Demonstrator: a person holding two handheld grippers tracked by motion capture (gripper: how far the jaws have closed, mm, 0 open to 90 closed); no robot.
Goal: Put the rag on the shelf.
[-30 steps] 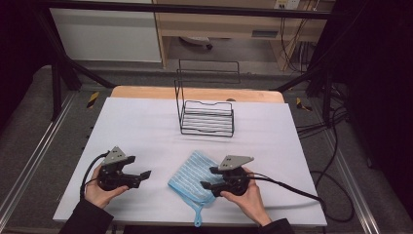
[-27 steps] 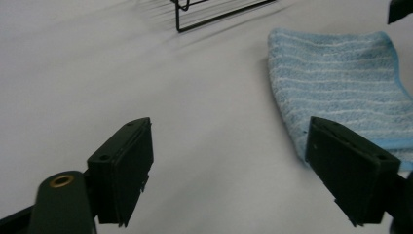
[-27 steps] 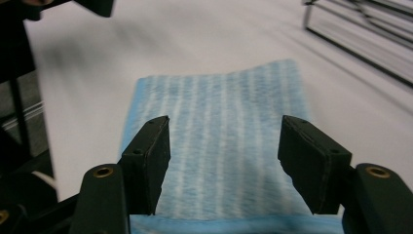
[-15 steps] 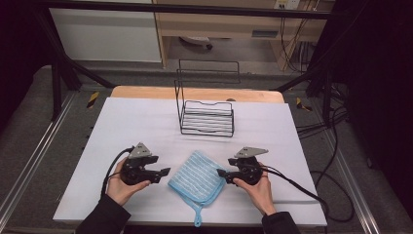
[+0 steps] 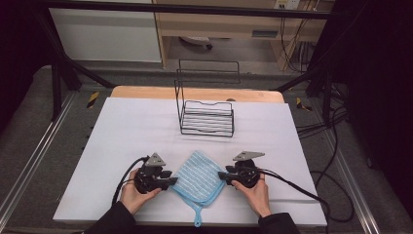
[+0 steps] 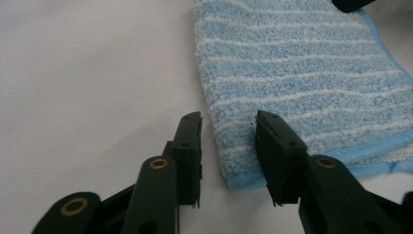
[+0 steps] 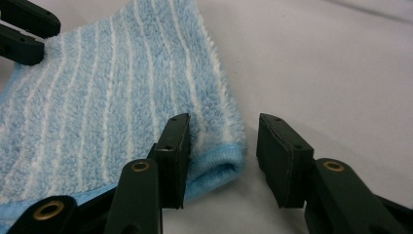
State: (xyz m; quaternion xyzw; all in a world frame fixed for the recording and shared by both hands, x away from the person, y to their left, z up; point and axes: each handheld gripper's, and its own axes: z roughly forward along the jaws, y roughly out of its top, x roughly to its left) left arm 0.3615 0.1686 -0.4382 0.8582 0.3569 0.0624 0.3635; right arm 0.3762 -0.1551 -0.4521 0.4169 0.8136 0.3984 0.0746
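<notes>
Fingers of our left gripper (image 6: 229,161) and right gripper (image 7: 221,158) have just been closing, half shut, each straddling an opposite corner of the blue striped cloth (image 5: 198,176), not yet pinching. We seat each corner deep between the pads, then squeeze evenly.

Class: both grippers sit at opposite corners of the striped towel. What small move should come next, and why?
Probably close both pairs of jaws fully. The left gripper and right gripper each straddle a corner of the blue striped towel, jaws just closing, but gaps still show beside the cloth.
</notes>
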